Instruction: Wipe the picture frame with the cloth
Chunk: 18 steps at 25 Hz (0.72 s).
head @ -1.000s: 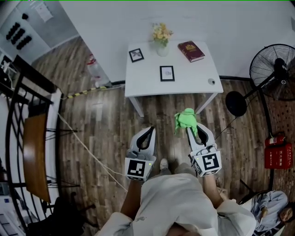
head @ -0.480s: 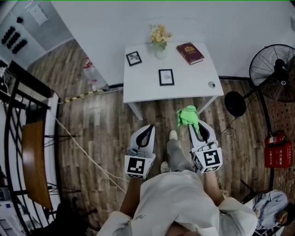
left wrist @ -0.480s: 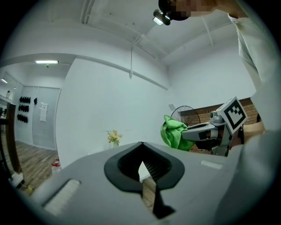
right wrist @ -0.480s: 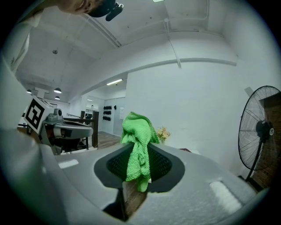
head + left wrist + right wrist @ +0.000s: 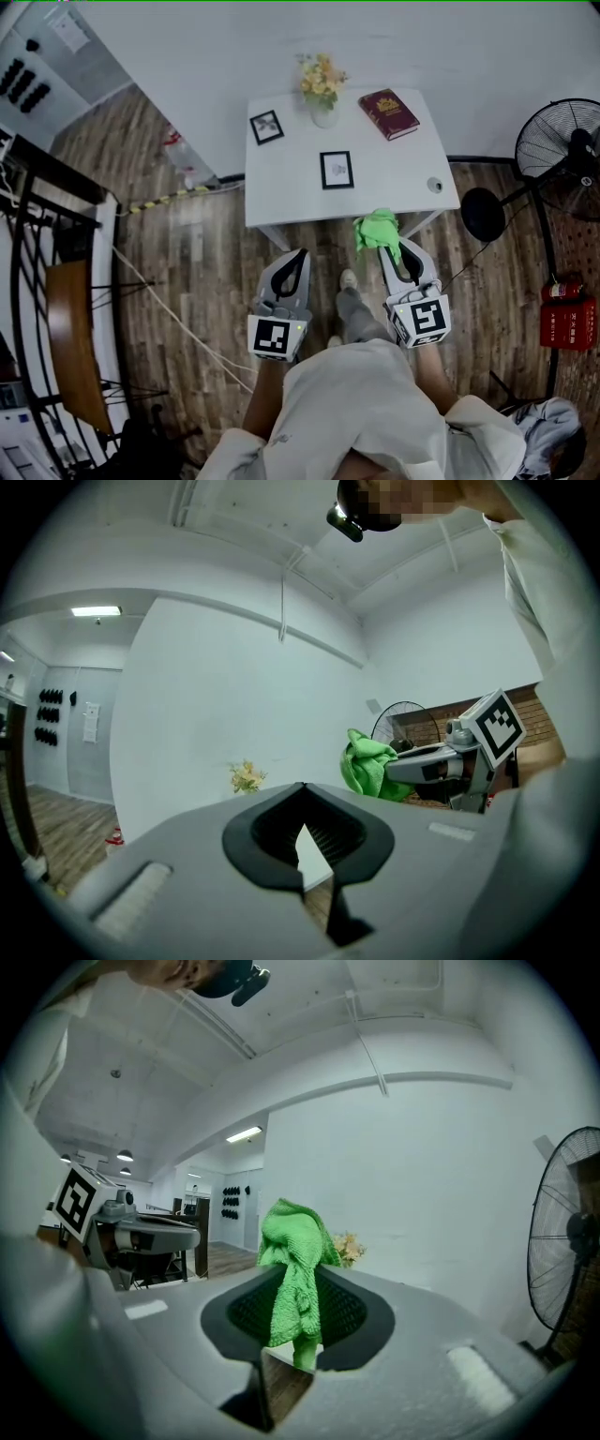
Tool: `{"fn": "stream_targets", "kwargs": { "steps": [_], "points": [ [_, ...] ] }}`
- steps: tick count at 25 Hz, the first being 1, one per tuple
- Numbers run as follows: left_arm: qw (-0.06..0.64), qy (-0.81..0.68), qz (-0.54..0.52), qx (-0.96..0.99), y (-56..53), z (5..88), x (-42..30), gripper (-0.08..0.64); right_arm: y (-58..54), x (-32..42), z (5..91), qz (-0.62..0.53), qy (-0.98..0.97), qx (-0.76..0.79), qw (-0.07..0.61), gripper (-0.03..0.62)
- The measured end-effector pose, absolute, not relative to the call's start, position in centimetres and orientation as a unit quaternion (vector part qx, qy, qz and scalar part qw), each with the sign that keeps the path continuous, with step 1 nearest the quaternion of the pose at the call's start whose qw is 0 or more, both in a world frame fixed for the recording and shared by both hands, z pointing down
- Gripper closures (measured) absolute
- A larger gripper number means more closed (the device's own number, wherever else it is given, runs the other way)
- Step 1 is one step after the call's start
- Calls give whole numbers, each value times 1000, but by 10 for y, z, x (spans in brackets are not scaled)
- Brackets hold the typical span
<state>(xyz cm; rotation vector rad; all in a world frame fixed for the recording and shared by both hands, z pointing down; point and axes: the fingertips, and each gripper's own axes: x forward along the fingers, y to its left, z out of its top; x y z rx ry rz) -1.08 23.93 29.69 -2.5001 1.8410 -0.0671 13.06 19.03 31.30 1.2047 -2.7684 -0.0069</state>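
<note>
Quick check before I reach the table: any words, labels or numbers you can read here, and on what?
No text is legible in any view.
Red book: cover mark too small to read.
Red box at right: print too blurred to read.
Cubes on left gripper and right gripper: marker patterns only, no words.
Green cloth: no label shows.

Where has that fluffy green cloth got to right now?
In the head view, the fluffy green cloth is pinched in the tip of the right gripper, right of centre. It shows against the near edge of the small white table.
</note>
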Motion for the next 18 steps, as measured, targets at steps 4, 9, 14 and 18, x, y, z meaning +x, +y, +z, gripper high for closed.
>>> {"fn": "stream_targets", "kwargs": {
  "steps": [4,9,14,18],
  "points": [
    [14,600,-28,-799,197,298,-13,540,151,124,316,10,-920,388,57,515],
    [17,606,-32,-794,144,290,-14,540,97,121,318,18,-923,381,56,514],
    [6,617,-37,-786,98,297,-19,540,48,117,322,30,-926,370,63,514],
    [-2,621,-34,-783,60,301,-20,540,8,110,330,38,-930,359,72,514]
  ]
}}
